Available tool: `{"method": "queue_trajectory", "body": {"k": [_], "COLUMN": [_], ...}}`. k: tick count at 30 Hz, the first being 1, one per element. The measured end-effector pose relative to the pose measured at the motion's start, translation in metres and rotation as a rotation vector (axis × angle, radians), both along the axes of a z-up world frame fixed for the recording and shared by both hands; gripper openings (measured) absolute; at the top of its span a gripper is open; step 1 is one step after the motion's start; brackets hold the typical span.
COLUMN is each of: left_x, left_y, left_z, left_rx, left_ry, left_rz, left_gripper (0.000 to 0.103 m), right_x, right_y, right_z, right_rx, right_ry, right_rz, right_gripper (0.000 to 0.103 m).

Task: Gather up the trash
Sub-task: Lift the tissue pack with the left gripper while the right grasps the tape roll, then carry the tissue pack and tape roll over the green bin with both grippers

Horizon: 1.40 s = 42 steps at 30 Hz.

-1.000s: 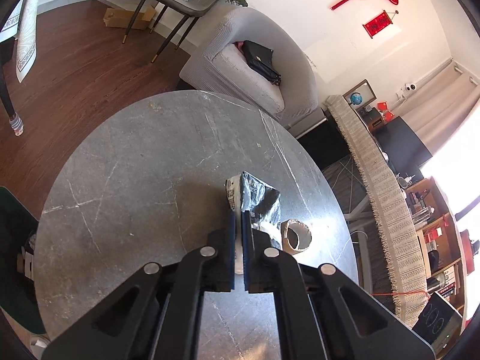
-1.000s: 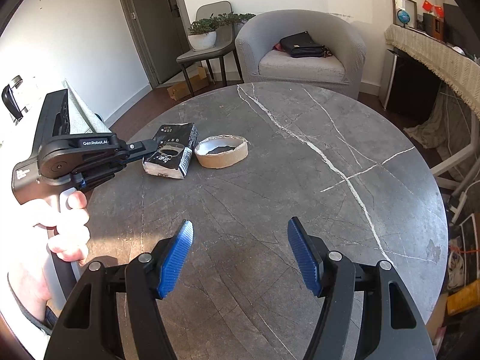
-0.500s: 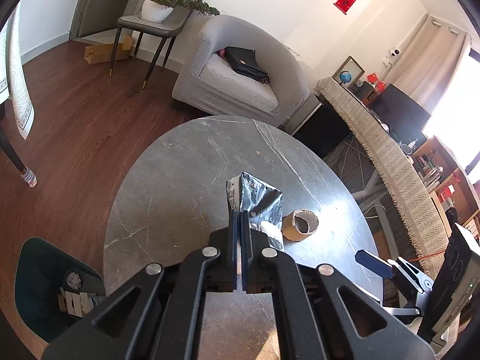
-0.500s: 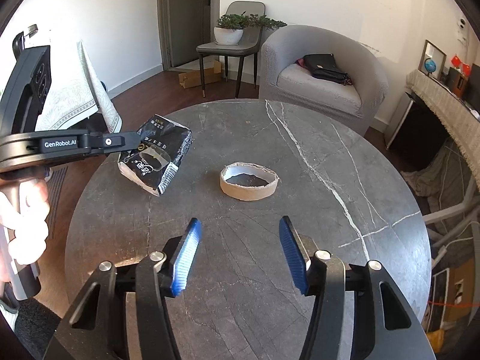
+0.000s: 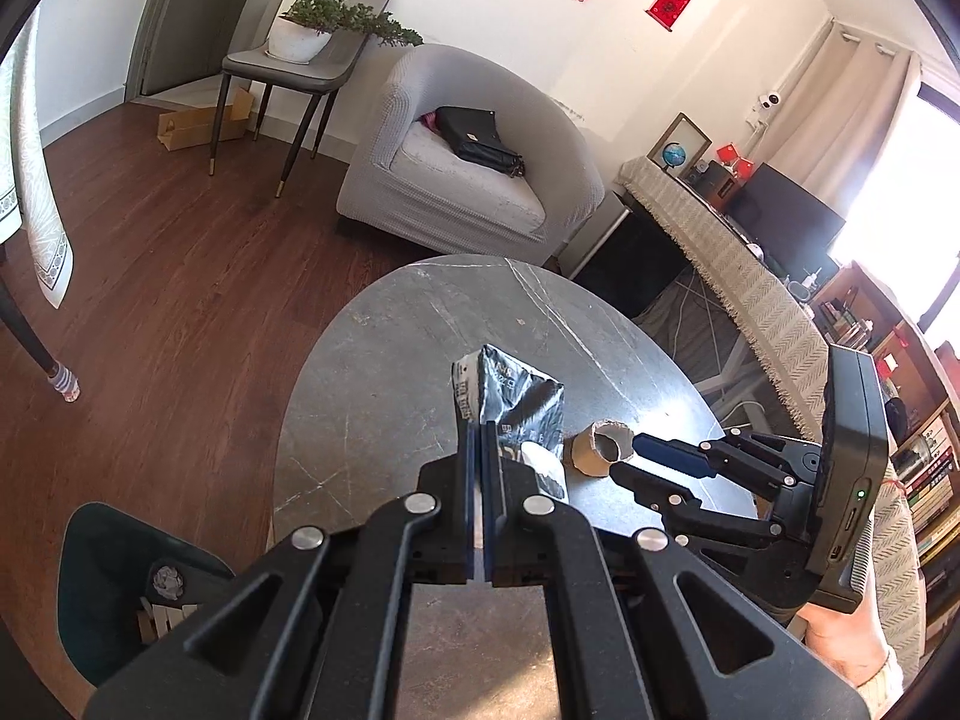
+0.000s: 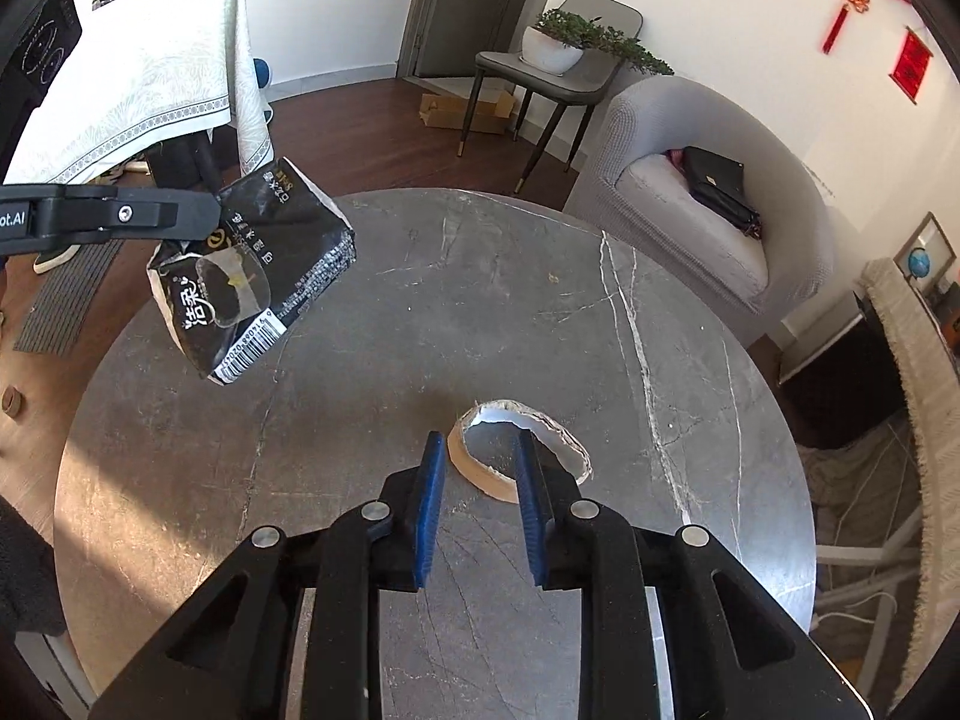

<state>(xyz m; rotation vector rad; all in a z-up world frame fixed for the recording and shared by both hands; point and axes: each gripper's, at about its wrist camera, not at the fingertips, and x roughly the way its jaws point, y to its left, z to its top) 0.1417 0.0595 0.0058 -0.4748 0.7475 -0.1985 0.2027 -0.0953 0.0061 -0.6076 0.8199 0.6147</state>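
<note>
My left gripper (image 5: 480, 438) is shut on a crumpled black tissue wrapper (image 5: 516, 408) and holds it in the air above the round grey marble table (image 5: 384, 372). The wrapper (image 6: 258, 276) also shows in the right wrist view, hanging from the left gripper's fingers (image 6: 186, 213) over the table's left edge. A brown cardboard tape ring (image 6: 516, 450) lies on the table (image 6: 420, 312). My right gripper (image 6: 480, 468) is open, its blue pads straddling the ring's near side. The ring (image 5: 603, 447) and the right gripper (image 5: 636, 453) show in the left wrist view.
A dark green bin (image 5: 120, 588) with trash in it stands on the wooden floor at the table's near left. A grey armchair (image 5: 468, 168) with a black bag stands beyond the table. A cloth-covered table (image 6: 132, 90) stands at the left.
My left gripper has lifted the wrapper off the table and higher. My right gripper has moved forward to the tape ring and its jaws have narrowed around it.
</note>
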Motion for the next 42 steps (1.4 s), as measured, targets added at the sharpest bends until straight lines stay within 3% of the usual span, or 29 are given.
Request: {"method": "queue_trajectory", "body": {"k": [5, 10, 12, 16, 23, 28, 39, 42], "left_x": [-0.004, -0.006, -0.009, -0.013, -0.026, -0.038, -0.055, -0.059], "left_y": [0.006, 0.014, 0.017, 0.028, 0.05, 0.064, 0.115, 0.122], "left_z": [0.003, 0.005, 0.006, 0.009, 0.016, 0.021, 0.008, -0.002], "left_rx": [-0.019, -0.025, -0.024, -0.021, -0.001, 0.061, 0.133, 0.186], "left_ry": [-0.014, -0.016, -0.019, -0.027, -0.038, -0.05, -0.013, 0.021], "left_rz": [0.001, 0.011, 0.014, 0.024, 0.054, 0.079, 0.142, 0.144], "left_gripper": [0.002, 0.002, 0.002, 0.002, 0.002, 0.002, 0.002, 0.002], "right_x": [0.008, 0.012, 0.012, 0.005, -0.024, -0.048, -0.072, -0.076], "right_y": [0.011, 0.015, 0.015, 0.016, 0.022, 0.036, 0.091, 0.106], "right_z": [-0.012, -0.02, -0.019, -0.012, 0.01, 0.017, 0.027, 0.026], "right_rx": [-0.089, -0.094, -0.081, -0.009, 0.207, 0.299, 0.356, 0.359], "right_ry": [-0.002, 0.029, 0.035, 0.045, 0.089, 0.109, 0.13, 0.139], "right_rz": [-0.007, -0.026, -0.049, -0.073, -0.1, -0.106, -0.051, -0.031], "right_gripper": [0.017, 0.005, 0.005, 0.005, 0.005, 0.005, 0.005, 0.005]}}
